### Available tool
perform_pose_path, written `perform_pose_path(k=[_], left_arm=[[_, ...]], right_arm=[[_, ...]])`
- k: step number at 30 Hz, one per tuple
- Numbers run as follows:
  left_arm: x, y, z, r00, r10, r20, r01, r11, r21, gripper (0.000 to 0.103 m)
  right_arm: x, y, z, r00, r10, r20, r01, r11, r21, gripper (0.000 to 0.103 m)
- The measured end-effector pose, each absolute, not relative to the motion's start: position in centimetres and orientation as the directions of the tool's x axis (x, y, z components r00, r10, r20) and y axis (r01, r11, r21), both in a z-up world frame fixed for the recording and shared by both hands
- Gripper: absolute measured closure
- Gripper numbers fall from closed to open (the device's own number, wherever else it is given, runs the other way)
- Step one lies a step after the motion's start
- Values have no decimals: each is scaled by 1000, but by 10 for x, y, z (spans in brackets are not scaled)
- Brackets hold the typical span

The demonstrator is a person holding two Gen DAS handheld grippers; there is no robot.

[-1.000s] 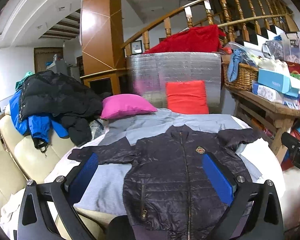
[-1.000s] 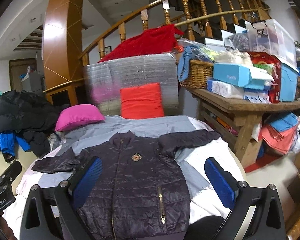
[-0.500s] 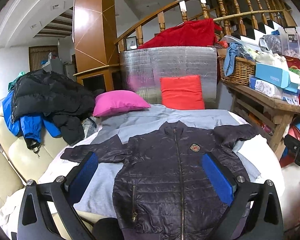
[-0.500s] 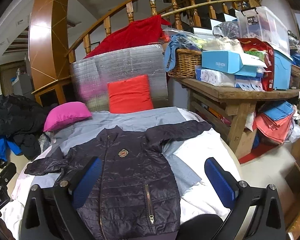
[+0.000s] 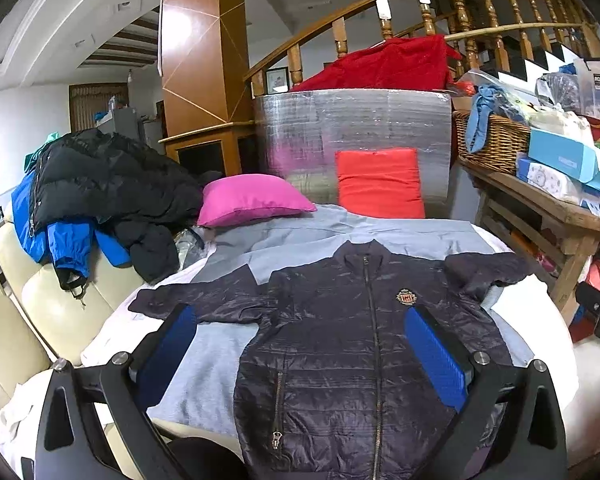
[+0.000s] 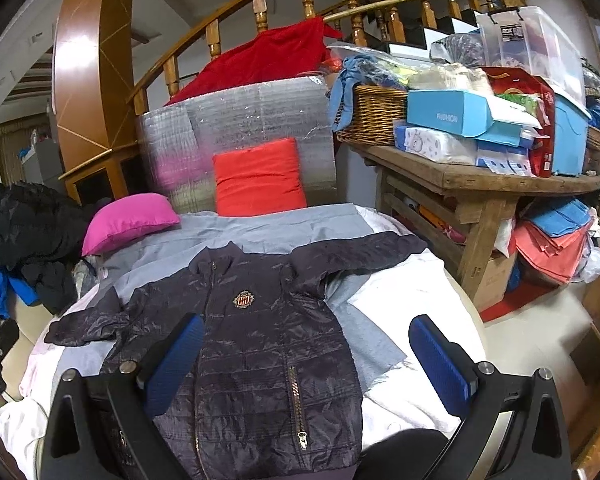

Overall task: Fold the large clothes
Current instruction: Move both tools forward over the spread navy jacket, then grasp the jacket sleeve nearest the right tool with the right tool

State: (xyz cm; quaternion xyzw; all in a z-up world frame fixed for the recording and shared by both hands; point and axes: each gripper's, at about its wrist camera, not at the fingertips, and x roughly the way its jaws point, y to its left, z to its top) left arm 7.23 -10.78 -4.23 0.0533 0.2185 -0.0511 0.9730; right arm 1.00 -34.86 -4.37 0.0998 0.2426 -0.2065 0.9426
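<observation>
The left gripper (image 5: 300, 356) hangs with its blue pads spread wide and holding nothing, above the lower half of the dark quilted jacket (image 5: 364, 344); the right gripper (image 6: 306, 360) is just as wide and empty over the jacket's right side. The jacket lies face up, zipped, sleeves out to both sides, on a grey sheet (image 5: 300, 236) in the centre of both frames. Compared with a second ago, the jacket sits further left in the right wrist view, so that gripper's right pad now stands over the white cover (image 6: 412, 288) rather than the jacket; in the left wrist view little has changed.

The left wrist view alone shows the black and blue coats (image 5: 92, 200) piled on the cream sofa (image 5: 48, 312) at middle left. The right wrist view alone shows the folded cloths (image 6: 556, 240) under the wooden table (image 6: 480, 180) at right. Both show the pink pillow (image 5: 252, 200) and red cushion (image 5: 380, 182) beyond the collar.
</observation>
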Motion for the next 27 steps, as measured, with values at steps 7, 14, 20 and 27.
perform_pose_path(k=[7,14,20,27], left_arm=[[89,-98,-47,897,-56,-438,96,993,69,0],[123,-98,-57,889,-45,-456,83,995,63,0],[177,-105,-76,874,-45,-485,77,996,46,0],[239,-115,-93,869,-84,-488,78,996,-34,0]], right_arm=[[30,-339,-48,796,-328,-509,420,905,72,0],[62,-336,-53,791,-318,-523,399,916,47,0],[101,-342,-61,787,-318,-529,390,920,27,0],[135,-389,-83,739,-383,-554,489,871,50,0]])
